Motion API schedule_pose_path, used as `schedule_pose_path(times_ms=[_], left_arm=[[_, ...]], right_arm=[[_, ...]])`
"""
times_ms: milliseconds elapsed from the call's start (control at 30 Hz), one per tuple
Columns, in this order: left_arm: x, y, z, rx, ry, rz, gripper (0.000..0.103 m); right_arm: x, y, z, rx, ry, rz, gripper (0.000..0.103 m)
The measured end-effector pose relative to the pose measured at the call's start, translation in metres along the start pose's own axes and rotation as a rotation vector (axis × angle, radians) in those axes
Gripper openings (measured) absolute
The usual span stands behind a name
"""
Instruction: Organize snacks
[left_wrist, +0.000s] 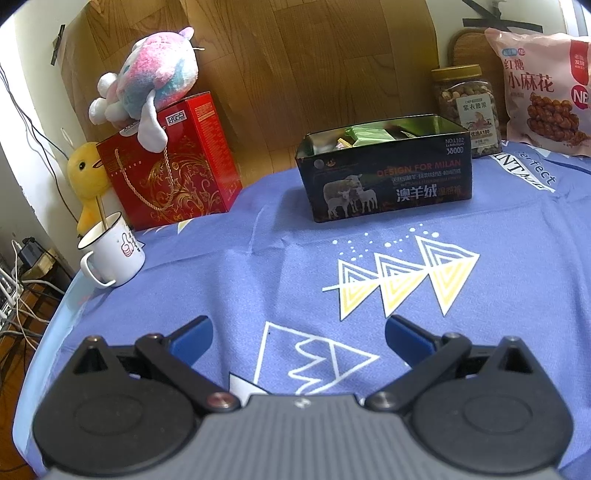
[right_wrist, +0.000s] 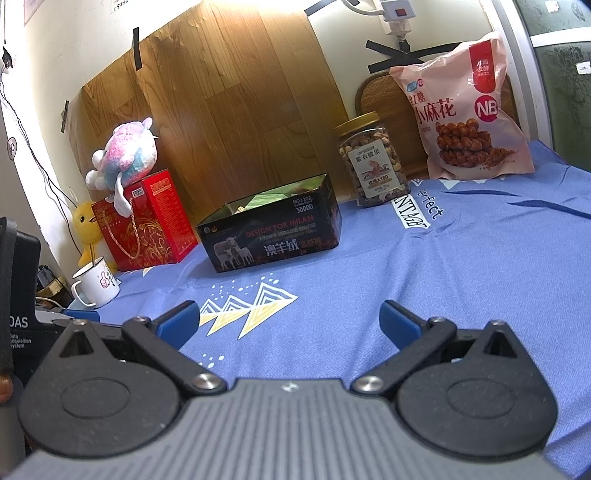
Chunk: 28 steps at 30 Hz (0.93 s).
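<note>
Left gripper and right gripper spread, empty, over bare blue cloth before dark box; jar beside box; box contents unclear, perhaps wrapped snacks.

A lived-in home room: plush toys atop a red gift box, left of a snack tin on a blue cloth-covered table.

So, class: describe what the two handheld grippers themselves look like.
Both match. The left gripper and right gripper each have two blue fingers on black linkage arms with silver pivot screws, round black housings and a ribbed grey body. No cables or sleeves show.
</note>
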<state>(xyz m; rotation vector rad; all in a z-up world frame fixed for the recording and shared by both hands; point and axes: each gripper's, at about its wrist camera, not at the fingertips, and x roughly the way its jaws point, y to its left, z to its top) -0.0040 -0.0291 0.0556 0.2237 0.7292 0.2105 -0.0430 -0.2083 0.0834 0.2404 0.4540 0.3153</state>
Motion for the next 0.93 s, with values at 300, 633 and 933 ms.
schedule_pose_path(times_ms=[300,633,933], left_arm=[[-0.001,0.001,0.001,-0.002,-0.002,-0.003,0.103],[-0.002,0.002,0.003,-0.006,-0.009,-0.011,0.103],[-0.012,0.004,0.006,-0.022,-0.046,-0.113,0.103]], right_arm=[[0.000,0.000,0.000,0.000,-0.001,0.000,0.103],[0.000,0.000,0.000,0.000,-0.001,0.000,0.103],[-0.001,-0.003,0.005,0.000,-0.007,-0.002,0.103]])
